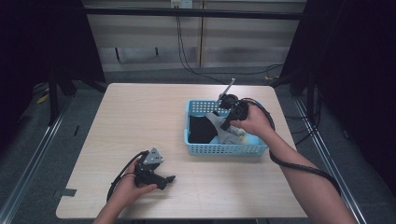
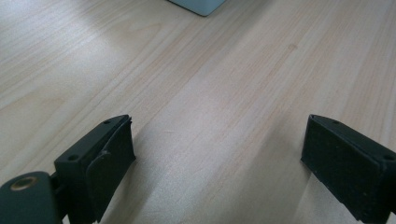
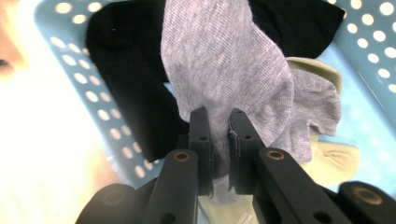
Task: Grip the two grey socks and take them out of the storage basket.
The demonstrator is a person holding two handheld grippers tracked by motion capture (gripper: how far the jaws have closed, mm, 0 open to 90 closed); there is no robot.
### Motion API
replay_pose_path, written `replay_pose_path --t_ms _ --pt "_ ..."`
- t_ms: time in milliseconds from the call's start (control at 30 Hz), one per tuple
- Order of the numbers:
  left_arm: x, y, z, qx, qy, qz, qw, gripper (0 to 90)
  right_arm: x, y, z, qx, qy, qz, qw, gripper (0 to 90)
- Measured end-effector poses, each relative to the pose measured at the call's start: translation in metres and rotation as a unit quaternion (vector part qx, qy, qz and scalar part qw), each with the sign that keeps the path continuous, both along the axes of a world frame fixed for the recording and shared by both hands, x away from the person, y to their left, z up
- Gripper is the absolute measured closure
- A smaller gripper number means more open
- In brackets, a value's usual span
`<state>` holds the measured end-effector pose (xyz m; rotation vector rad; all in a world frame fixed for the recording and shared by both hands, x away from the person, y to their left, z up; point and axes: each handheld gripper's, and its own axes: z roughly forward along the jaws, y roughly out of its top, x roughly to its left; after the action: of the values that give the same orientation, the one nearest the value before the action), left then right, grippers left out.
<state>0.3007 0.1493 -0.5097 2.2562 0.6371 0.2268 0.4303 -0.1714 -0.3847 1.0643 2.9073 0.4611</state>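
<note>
A light blue perforated basket [image 1: 224,149] stands on the right half of the table. Inside it lie a black cloth [image 1: 201,128], a grey sock [image 1: 219,125] and a pale cream piece [image 1: 240,133]. My right gripper [image 1: 229,122] hangs over the basket, shut on the grey sock [image 3: 224,70], which is pinched between its pads and drapes down over the black cloth [image 3: 130,79] and the cream piece [image 3: 336,158]. My left gripper [image 1: 169,179] rests on the table near the front left, open, with bare wood between its fingers [image 2: 109,154].
The wooden table [image 1: 140,116] has free room at its left and back. A corner of the basket [image 2: 198,5] peeks in at the top of the left gripper view. Cables run along the floor behind the table, and dark frames stand at both sides.
</note>
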Motion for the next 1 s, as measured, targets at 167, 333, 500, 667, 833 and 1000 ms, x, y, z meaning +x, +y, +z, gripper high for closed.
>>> replay_pose_path --t_ms 167,333,500,667,833,1000 --pt "0.000 0.000 0.000 0.002 0.001 -0.001 1.0000 8.5 -0.008 0.002 0.010 0.002 -0.001 0.013 0.9999 82.3" --pt "0.000 0.000 0.000 0.000 0.000 0.000 1.0000 8.5 -0.016 0.003 0.018 0.000 -0.007 0.031 0.9995 82.3" --pt "0.000 0.000 0.000 0.000 0.000 0.000 1.0000 8.5 -0.025 0.001 0.026 0.004 -0.008 0.038 0.9992 82.3" --pt "0.000 0.000 0.000 0.001 -0.001 0.000 1.0000 8.5 -0.035 -0.001 0.033 0.005 -0.009 0.047 0.9989 82.2" --pt "0.000 0.000 0.000 0.001 -0.001 0.001 1.0000 8.5 -0.046 -0.002 0.038 0.010 -0.017 0.066 0.9976 82.2" --pt "0.000 0.000 0.000 0.000 0.000 0.001 1.0000 8.5 -0.061 0.001 0.042 0.016 -0.019 0.085 0.9960 82.2"
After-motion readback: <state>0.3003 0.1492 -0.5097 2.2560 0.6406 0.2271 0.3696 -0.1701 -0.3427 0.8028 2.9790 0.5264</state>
